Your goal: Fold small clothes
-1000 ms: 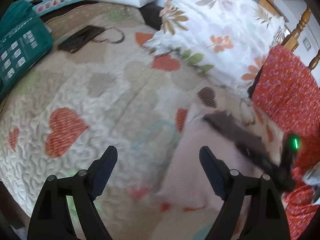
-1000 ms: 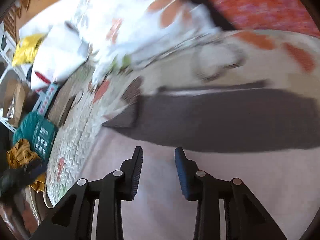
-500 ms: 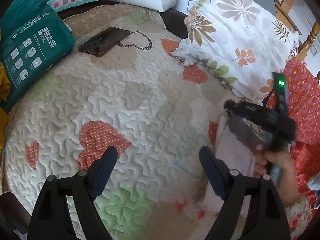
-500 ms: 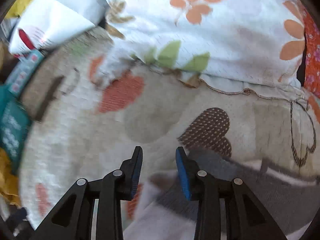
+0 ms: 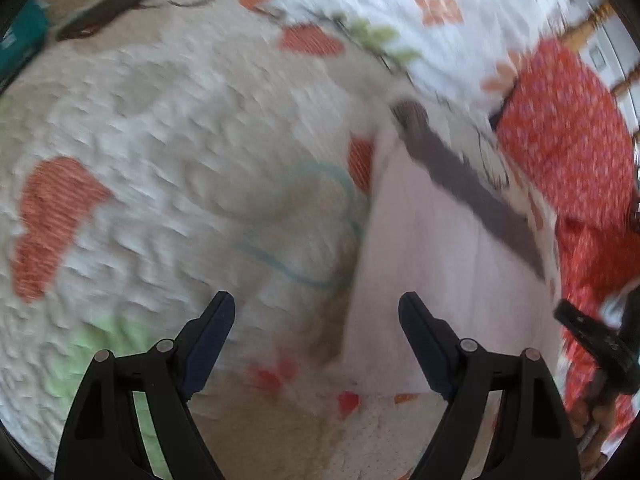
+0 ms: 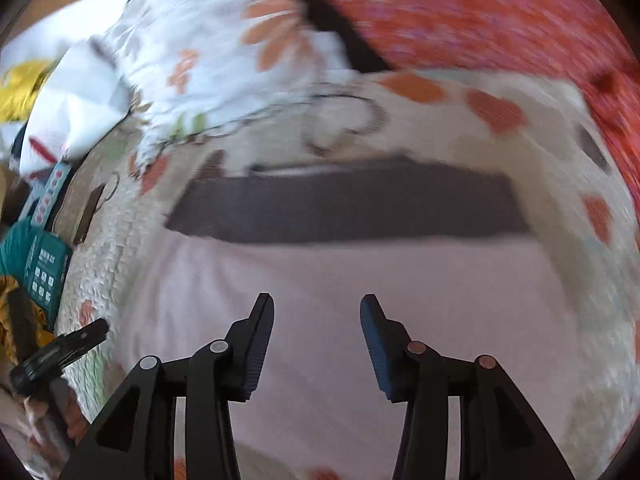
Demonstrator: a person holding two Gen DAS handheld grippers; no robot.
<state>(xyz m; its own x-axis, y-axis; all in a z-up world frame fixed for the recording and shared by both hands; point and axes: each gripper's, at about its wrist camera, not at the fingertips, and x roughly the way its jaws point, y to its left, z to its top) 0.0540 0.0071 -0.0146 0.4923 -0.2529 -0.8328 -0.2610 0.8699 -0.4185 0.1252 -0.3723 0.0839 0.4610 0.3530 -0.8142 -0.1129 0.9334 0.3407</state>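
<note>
L tongs wide, empty, over quilt just left of garment | R tongs apart, empty, above pale pink garment | garment flat on bed quilt, grey waistband at far edge | both views blurred

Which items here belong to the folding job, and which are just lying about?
Job:
- pale pink garment with grey waistband
- left gripper, open
- right gripper, open

Lying about:
- floral pillow
- red patterned cloth
- phone
- teal package
- heart quilt
</note>
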